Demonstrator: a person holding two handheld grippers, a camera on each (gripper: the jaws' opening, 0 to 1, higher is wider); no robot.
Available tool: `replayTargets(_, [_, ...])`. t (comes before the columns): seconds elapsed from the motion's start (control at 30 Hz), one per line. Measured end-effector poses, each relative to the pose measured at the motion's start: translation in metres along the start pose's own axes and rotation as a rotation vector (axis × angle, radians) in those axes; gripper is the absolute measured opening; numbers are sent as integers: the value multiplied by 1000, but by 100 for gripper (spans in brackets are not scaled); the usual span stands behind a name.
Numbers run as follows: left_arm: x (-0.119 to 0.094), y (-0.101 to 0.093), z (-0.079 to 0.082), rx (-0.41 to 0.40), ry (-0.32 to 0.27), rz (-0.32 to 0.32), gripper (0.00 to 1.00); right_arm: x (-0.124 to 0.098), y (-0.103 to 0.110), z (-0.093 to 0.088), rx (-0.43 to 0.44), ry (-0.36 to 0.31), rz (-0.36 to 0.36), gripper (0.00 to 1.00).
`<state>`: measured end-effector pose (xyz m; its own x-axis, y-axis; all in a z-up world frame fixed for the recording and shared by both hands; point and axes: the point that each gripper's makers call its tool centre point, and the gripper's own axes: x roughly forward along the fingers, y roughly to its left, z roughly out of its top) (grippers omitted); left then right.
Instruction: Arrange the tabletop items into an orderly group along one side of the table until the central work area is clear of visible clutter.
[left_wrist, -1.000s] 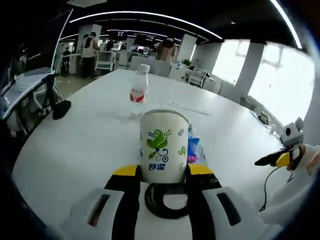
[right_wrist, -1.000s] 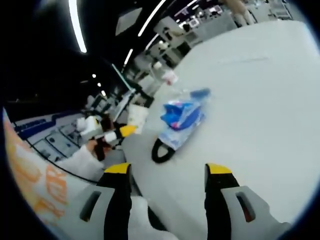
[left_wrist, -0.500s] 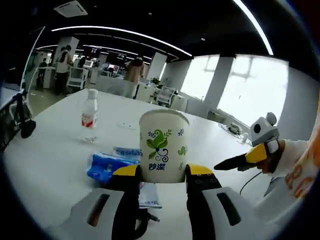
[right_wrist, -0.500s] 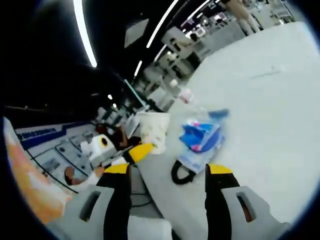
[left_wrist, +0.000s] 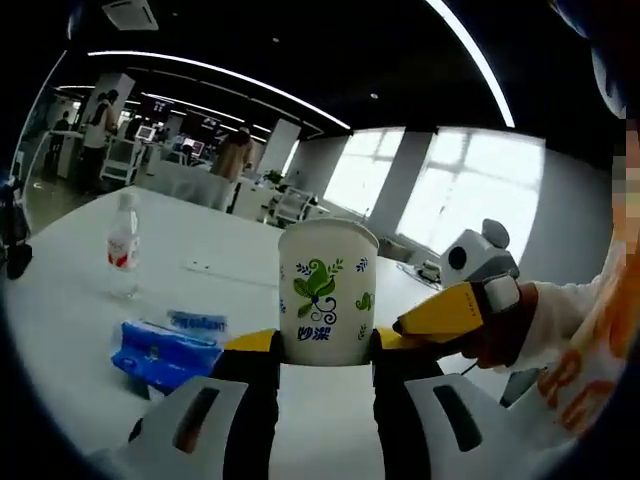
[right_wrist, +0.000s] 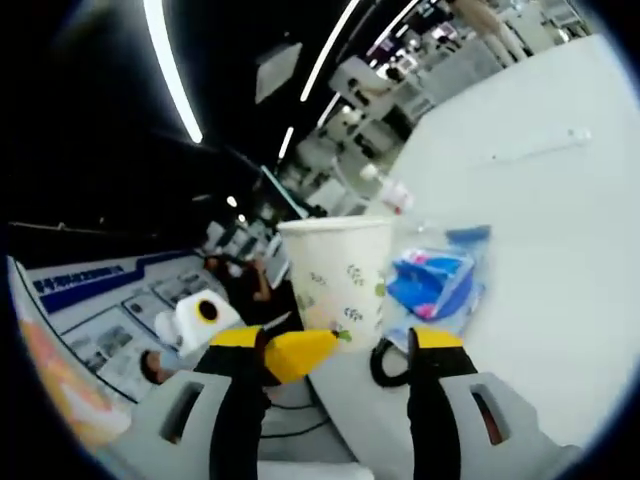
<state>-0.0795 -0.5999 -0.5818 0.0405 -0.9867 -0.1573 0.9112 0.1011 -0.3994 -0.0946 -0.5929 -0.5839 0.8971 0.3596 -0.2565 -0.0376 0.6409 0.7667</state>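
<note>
A white paper cup (left_wrist: 326, 288) with a green leaf print stands upright between the jaws of my left gripper (left_wrist: 325, 342), which is shut on its lower part. In the right gripper view the same cup (right_wrist: 345, 272) hangs close ahead, with the left gripper's yellow fingertip (right_wrist: 300, 352) at its base. My right gripper (right_wrist: 337, 345) is open, jaws wide apart and holding nothing. Its yellow fingertip (left_wrist: 445, 310) comes in from the right, close beside the cup. A blue tissue pack (left_wrist: 160, 350) lies on the white table (left_wrist: 60, 310), with a small water bottle (left_wrist: 122, 255) behind it.
The tissue pack (right_wrist: 437, 285) lies just behind the cup, a black cable loop (right_wrist: 385, 362) at its near end and the bottle (right_wrist: 388, 190) further back. A thin white strip (left_wrist: 225, 273) lies mid-table. People and office desks stand beyond the table's far edge.
My left gripper has swung right with the cup in it, bringing the cup close to the right gripper. The right gripper stays open and now faces the cup at short range.
</note>
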Motion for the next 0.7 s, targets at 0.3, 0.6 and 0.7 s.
replayTargets(0.3, [4, -9, 1, 40, 0, -37, 35, 4, -3, 13, 48, -21, -3, 39])
replayTargets(0.6, [6, -11, -7, 72, 38, -29, 36, 2, -10, 7, 44, 3, -28, 36])
replayTargets(0.7, [7, -12, -9, 87, 45, -24, 36, 1, -11, 7, 7, 13, -36, 36])
